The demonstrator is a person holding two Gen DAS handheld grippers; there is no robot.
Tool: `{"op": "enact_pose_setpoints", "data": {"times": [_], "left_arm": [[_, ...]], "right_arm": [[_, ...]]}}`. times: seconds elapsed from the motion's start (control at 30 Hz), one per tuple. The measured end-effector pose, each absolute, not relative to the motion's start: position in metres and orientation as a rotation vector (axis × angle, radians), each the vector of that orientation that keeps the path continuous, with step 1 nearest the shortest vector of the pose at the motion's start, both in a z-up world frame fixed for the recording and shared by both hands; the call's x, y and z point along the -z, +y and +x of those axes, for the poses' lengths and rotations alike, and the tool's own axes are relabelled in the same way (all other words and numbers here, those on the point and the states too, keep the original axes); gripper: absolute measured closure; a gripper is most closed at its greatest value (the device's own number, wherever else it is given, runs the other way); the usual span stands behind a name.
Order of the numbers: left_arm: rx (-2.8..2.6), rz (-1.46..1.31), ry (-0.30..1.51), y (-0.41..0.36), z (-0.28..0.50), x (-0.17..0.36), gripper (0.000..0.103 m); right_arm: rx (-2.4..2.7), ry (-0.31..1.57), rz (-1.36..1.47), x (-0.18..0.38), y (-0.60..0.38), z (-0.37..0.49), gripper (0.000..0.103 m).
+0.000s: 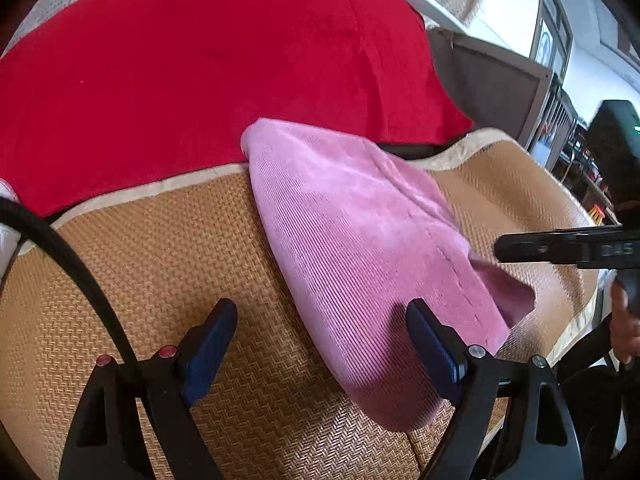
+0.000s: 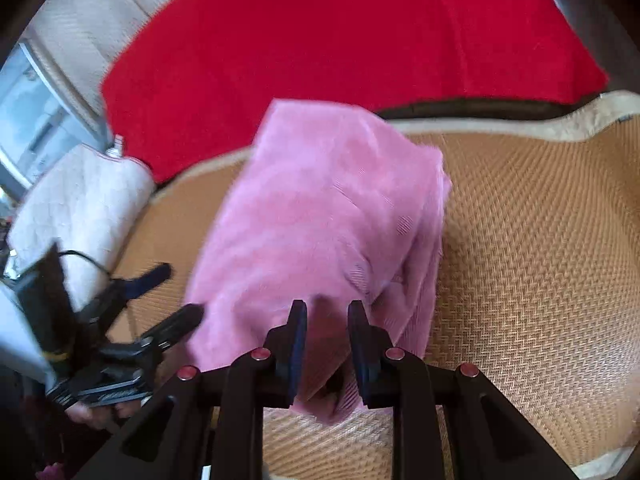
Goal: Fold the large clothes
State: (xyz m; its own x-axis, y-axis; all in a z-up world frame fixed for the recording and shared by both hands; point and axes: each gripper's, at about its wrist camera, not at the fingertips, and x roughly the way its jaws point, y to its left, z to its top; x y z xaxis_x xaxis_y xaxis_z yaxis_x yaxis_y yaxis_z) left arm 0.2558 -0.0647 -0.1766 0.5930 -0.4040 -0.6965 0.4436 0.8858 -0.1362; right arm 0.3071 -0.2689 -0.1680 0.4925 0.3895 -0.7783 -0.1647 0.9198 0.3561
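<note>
I pinch the near edge of the soft, light pink ribbed-knit garment (image 2: 320, 220), lying half-folded on the tan woven mat (image 2: 520, 280), in my right gripper (image 2: 327, 320), while my left gripper (image 1: 320, 320) hovers with fingers spread beside its limp, slump-prone folded edge.

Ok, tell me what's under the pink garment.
The pink garment lies on the woven tan mat, its far end overlapping the mat's border toward the red cloth. Anything beneath its folds is covered. The right gripper pinches its near edge.
</note>
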Motion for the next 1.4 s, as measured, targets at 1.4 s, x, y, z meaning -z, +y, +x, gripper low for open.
{"op": "enact_pose_setpoints", "data": {"times": [1.4], "left_arm": [[0.379, 0.196, 0.762, -0.087, 0.258, 0.184, 0.015]], "right_arm": [[-0.321, 0.916, 0.423, 0.21, -0.332, 0.343, 0.04]]}}
